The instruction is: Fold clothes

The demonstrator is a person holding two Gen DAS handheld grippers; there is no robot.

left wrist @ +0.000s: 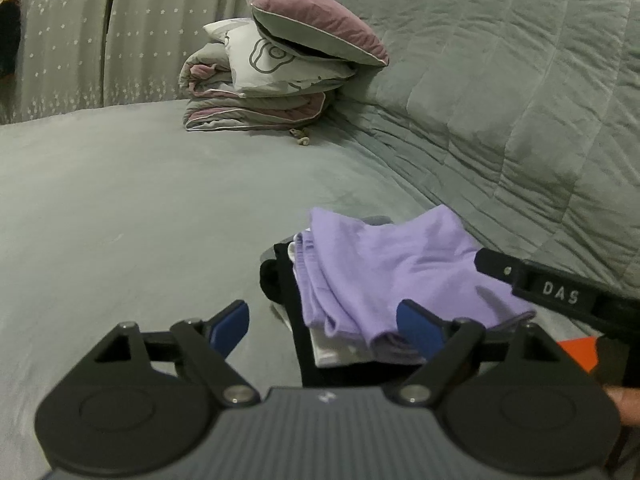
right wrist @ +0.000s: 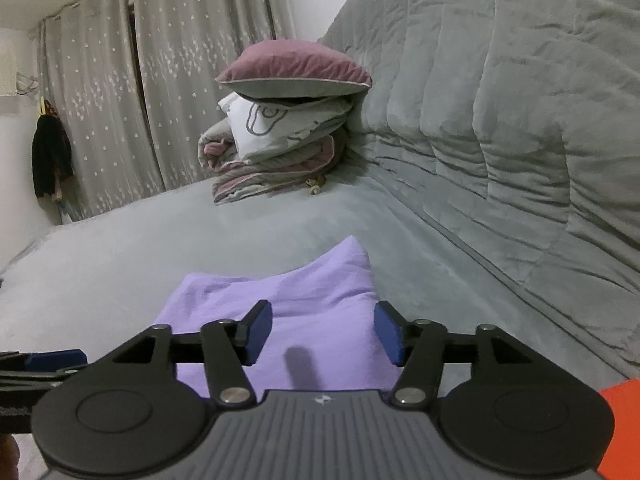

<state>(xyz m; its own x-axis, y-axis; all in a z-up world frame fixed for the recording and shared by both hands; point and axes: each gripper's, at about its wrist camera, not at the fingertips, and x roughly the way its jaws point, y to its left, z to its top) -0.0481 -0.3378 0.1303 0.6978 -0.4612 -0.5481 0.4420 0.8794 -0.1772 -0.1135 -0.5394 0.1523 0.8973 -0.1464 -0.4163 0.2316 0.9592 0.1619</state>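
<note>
Left gripper (left wrist: 324, 326): fingers (left wrist: 230, 326) spread apart, nothing between them. Right gripper (right wrist: 323, 332): fingers (right wrist: 258, 332) likewise released, empty. Folded purple garment (right wrist: 304, 312) lies on the bed (right wrist: 120, 248) just ahead of and below both, atop black (left wrist: 280, 284) and white (left wrist: 332, 350) clothes. Pillow stack (left wrist: 276, 64) well beyond.

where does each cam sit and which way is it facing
Left wrist: on the left gripper, open, looking along the bed at the clothes stack with the purple garment on top; the right gripper enters from the right.
Right wrist: on the right gripper, open over the purple garment.
Shared: the garment, the pillows, the curtains.
</note>
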